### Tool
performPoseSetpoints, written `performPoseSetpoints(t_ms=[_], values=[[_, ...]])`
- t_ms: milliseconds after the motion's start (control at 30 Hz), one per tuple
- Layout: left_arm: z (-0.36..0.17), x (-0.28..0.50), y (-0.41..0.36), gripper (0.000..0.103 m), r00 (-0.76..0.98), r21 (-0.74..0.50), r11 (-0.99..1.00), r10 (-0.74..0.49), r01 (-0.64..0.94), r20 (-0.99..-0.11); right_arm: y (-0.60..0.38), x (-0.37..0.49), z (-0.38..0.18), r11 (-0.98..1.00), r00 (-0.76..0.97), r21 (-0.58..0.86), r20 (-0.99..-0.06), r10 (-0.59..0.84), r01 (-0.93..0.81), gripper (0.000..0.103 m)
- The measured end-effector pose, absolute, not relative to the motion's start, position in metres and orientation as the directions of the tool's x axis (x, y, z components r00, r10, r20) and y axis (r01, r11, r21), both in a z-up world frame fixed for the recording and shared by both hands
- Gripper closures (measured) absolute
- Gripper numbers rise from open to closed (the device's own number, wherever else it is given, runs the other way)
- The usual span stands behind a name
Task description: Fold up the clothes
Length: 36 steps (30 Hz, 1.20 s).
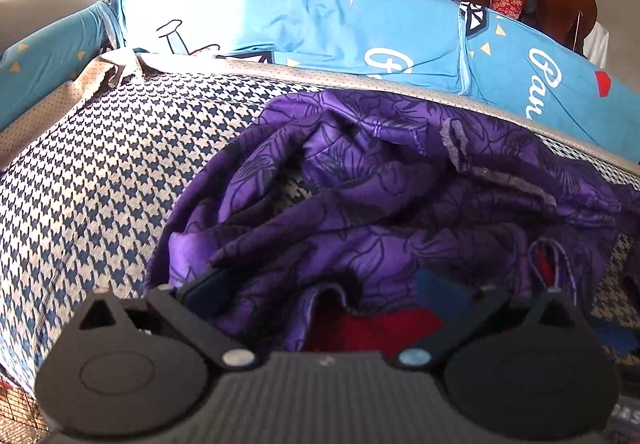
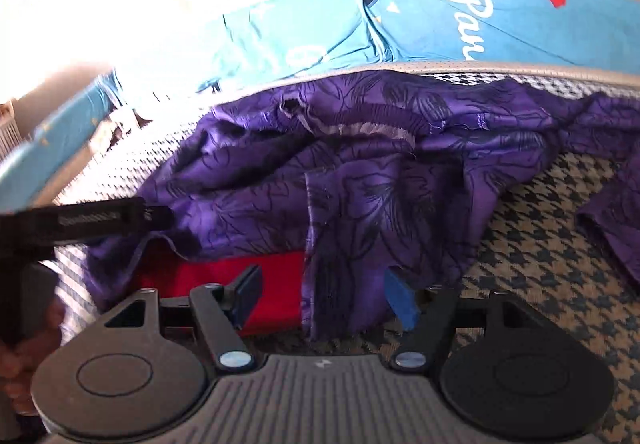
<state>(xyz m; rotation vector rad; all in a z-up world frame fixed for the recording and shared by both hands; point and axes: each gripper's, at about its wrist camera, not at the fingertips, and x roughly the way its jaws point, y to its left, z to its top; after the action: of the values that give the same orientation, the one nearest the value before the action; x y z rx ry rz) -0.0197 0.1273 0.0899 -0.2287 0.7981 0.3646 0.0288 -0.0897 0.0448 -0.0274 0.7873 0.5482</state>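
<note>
Both tongs' blue pads (image 2: 248, 294) half vanish under crumpled purple garment (image 1: 380, 196).

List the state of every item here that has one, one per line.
Purple floral-print garment: crumpled, unfolded, on the houndstooth cover.
Red cloth: mostly hidden beneath the garment.
Left gripper: open, fingers at the garment's near edge.
Right gripper: open, fingers straddling a hanging edge.
</note>
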Motion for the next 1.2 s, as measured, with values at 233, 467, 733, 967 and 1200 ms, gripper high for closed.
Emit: performPoseSetpoints(t_ms=[233,467,733,967,1200], values=[[0.081,-0.027,0.120,0.000,0.624,-0.016,0.917,0.258,-0.399,-0.737,-0.103,0.039,0.042,0.915,0.632,0.125,-0.687,0.358,-0.383,0.089],[0.073,-0.035,0.114,0.000,0.606,0.026,0.919,0.281,-0.394,-0.744,-0.171,0.038,0.074,0.968,0.773,0.200,-0.586,0.243,-0.153,0.093],[0.066,-0.042,0.114,0.000,0.586,0.065,0.913,0.312,-0.402,-0.748,-0.226,0.021,0.096,0.968,0.848,0.252,-0.509,0.145,-0.015,0.093],[0.070,-0.047,0.125,0.000,0.584,0.048,0.886,0.344,-0.461,-0.735,-0.242,0.007,0.108,0.972,0.895,0.231,-0.440,0.076,0.031,0.094],[0.079,-0.054,0.144,0.000,0.621,-0.062,0.868,0.301,-0.493,-0.724,-0.238,0.018,0.100,0.976,0.861,0.205,-0.508,0.039,0.077,0.094]])
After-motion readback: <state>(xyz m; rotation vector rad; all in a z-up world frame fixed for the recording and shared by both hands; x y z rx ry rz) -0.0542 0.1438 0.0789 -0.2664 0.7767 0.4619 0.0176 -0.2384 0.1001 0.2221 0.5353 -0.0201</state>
